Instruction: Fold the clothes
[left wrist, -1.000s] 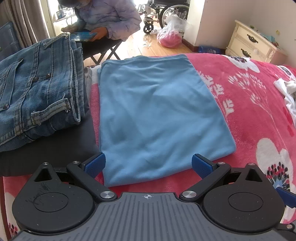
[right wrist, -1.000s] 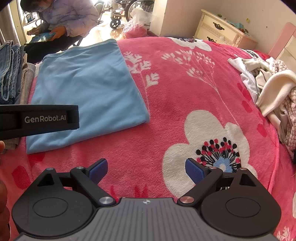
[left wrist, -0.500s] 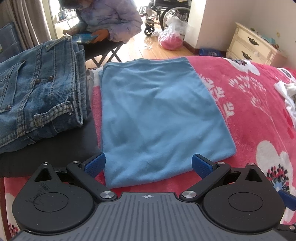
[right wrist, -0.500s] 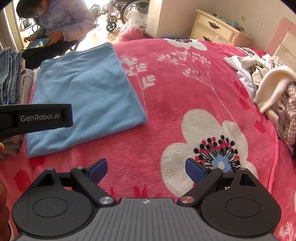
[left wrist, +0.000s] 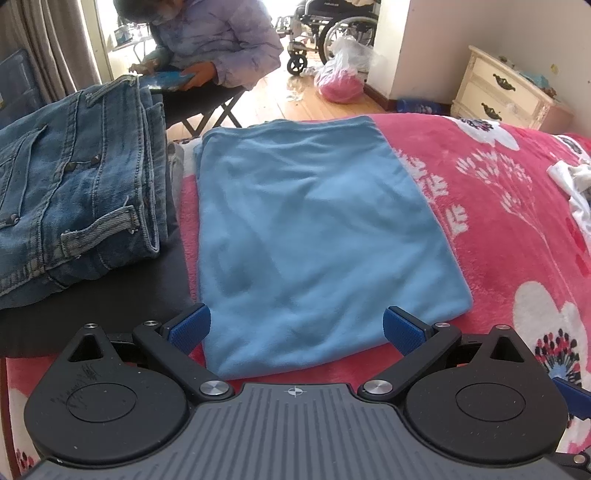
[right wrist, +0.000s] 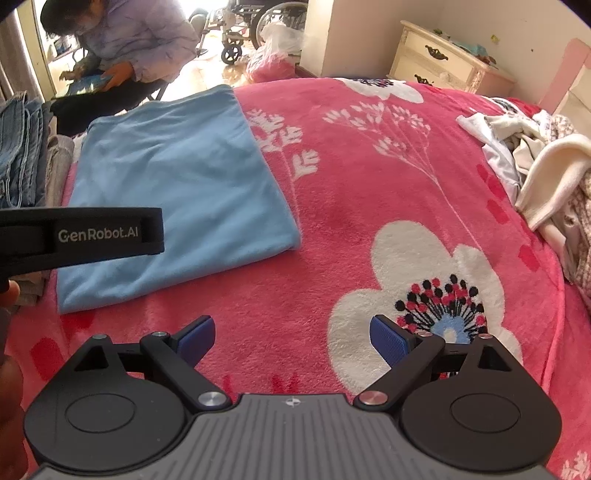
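Both our grippers are empty with jaws spread: left gripper (left wrist: 297,325) hangs over the near edge of the blue fleece garment (left wrist: 314,236), right gripper (right wrist: 291,334) sits off to the side over bare pink floral blanket (right wrist: 369,192), clear of any cloth. The garment lies flat as a folded rectangle on the bed, toward its left side, with its far end at the bed's far edge, just beside a stack of folded jeans (left wrist: 74,184) resting on a dark folded piece (left wrist: 122,295) at the left edge. An unfolded heap of pale clothes (right wrist: 535,173) sits at the bed's right edge. Risks from here, our judgement: the fleece is in layers, so a shallow pinch at the near edge may catch only the top layer and peel the fold open; too deep a pinch likely grabs the plush blanket too and drags it up with the garment. Only the left gripper is lined up, so a one-sided lift would skew the rectangle and leave a crooked fold. The garment sits close to the jeans stack, so swinging the left side outward could bump and topple it. The far end is at the bed edge, so pushing forward may slide it off to the floor. A seated person (left wrist: 218,44) and a wheelchair (left wrist: 332,26) lie beyond the bed, well apart from the work.
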`<state>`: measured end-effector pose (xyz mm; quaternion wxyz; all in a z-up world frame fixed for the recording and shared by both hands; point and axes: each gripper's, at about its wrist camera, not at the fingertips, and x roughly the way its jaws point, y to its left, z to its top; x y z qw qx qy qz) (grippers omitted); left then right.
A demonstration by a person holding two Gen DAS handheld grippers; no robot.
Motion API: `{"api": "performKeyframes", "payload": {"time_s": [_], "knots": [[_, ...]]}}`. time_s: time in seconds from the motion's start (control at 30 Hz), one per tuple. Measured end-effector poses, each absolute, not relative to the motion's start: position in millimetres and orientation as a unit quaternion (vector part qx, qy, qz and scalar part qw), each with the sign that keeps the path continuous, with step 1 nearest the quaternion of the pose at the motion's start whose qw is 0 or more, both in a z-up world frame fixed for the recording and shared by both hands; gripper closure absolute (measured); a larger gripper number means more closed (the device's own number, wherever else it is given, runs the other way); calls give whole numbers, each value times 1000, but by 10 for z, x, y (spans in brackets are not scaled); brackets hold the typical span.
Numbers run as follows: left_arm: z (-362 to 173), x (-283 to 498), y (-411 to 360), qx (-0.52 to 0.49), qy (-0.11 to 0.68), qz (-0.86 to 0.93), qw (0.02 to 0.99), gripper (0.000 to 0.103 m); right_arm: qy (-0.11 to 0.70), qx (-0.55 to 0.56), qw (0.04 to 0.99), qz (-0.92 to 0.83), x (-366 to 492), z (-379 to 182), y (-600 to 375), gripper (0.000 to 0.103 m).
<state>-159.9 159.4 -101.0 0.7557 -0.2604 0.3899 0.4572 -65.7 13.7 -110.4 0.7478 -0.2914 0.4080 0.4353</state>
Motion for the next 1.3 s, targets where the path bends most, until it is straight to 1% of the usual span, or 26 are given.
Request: {"api": "performKeyframes", "payload": {"time_s": [0.6,0.93,1.3], "knots": [[-993,-1307,1544,-238,378,452,772,2,408,-278,732,469,-474,-1193,54,9],[-1022,-1265,1469,-247,387,451,766,2,406,-280,723,483,-494,-1184,28,9],[-988,-1345,1530,-246,378,461,764,2,407,-282,718,489,-577,-1146,73,9]]}}
